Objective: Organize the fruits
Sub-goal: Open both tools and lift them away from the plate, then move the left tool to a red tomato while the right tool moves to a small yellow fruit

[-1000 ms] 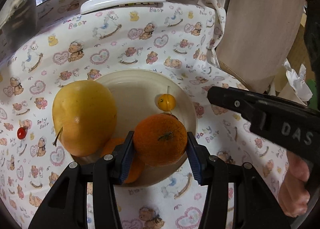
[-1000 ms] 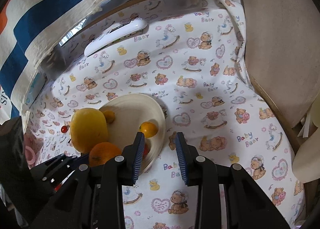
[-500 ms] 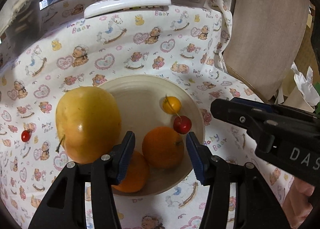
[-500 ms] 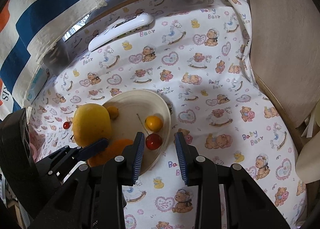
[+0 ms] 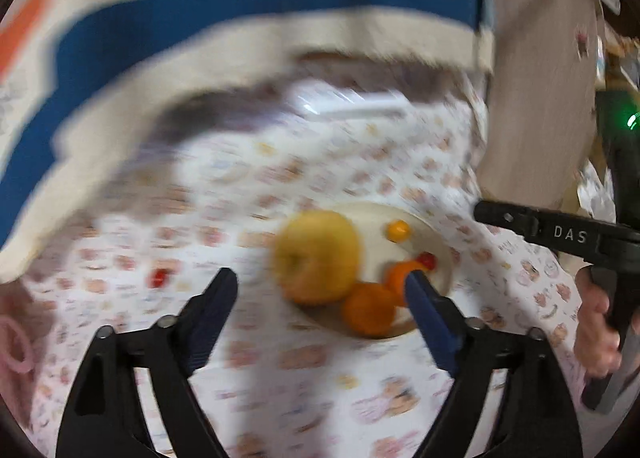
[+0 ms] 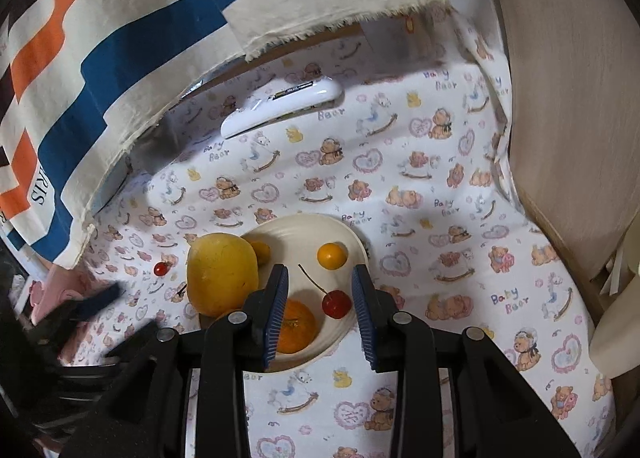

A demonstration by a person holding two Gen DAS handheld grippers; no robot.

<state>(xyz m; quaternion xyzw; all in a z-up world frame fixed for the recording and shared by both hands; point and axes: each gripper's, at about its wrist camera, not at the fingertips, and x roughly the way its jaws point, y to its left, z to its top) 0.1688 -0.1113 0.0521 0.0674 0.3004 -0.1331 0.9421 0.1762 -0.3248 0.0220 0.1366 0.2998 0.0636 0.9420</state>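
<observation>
Cream plate [image 6: 352,236] sits mid-cloth, open tablecloth [image 6: 460,242] to its right.

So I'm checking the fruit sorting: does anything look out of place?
Yes: one small red cherry tomato lies alone on the bear-print cloth, left of the cream plate that holds the other fruit beside the big yellow pear.
</observation>
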